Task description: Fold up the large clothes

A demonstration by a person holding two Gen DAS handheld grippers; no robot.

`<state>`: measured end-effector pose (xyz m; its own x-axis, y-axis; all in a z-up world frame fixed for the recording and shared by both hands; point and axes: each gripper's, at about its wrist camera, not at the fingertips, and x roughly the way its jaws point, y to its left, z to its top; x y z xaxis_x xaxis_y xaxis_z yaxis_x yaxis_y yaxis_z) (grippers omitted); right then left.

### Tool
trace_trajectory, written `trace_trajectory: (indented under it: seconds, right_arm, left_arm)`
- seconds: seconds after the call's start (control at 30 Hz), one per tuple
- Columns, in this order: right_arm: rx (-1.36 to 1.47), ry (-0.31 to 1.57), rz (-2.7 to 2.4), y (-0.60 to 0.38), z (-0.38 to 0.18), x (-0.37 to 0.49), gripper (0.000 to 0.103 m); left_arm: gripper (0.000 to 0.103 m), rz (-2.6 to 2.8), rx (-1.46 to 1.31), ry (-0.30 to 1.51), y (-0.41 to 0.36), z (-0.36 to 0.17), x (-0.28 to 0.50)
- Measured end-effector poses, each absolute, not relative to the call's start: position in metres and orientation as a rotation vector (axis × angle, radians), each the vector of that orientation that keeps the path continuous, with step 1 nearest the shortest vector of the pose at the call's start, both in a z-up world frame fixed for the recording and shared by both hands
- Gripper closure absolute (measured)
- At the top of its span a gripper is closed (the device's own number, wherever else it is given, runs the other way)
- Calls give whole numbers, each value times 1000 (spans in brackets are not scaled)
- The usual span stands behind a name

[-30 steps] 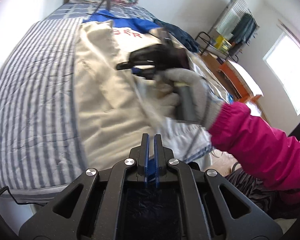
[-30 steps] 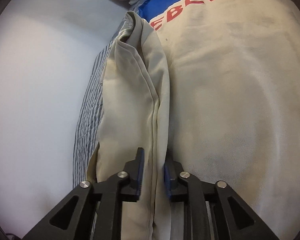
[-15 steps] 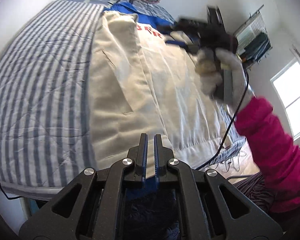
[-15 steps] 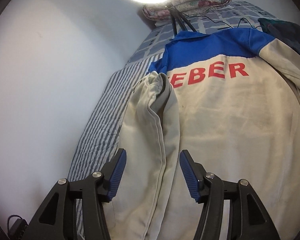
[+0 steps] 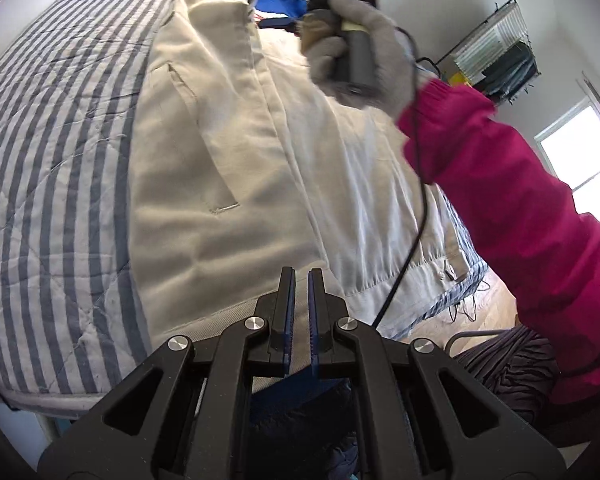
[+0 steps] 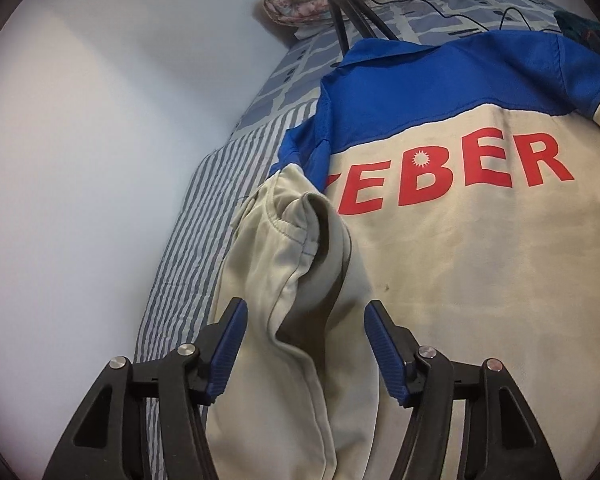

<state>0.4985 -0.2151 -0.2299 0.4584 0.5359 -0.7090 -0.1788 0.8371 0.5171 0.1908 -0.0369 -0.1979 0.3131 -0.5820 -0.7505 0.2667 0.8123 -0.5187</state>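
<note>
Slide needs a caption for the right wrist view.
Right gripper, jaws closing but empty, above the folded beige sleeve of a beige-and-blue jacket on a striped bedspread.

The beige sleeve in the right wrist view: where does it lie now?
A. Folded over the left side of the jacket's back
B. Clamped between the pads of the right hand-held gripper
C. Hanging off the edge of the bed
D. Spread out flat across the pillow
A: the beige sleeve lies on the jacket, its cuff next to the red letters.
</note>
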Motion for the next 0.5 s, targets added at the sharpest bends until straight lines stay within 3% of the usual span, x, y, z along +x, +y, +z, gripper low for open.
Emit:
trace_trajectory:
  seconds: [0.03,0.1,0.17,0.3,0.43,0.47,0.5]
  right_arm:
    - [419,1010,468,-217,-233,502,56]
    - [451,1037,524,-217,-238,507,94]
    - [357,1032,515,-212,-232,507,99]
    - [152,1003,383,-214,-226,515,101]
    - [119,1045,366,-215,-249,522,100]
    - [93,1035,367,-212,-247,519,97]
    - [86,1025,358,-213,-244,516,86]
  left_arm:
    - [101,-574,-318,1119,-38,-199,192]
    - [101,-580,-315,1122,-40,-200,193]
    - [101,-590,-328,1130,-41,-203,194]
    - [101,-619,-354,1181,-51,-221,194]
    - [101,-625,-330,1254,-68,-250,187]
    - [101,-630,-312,1250,-70,-247,186]
    - [101,-635,-312,1252,-70,-245,186]
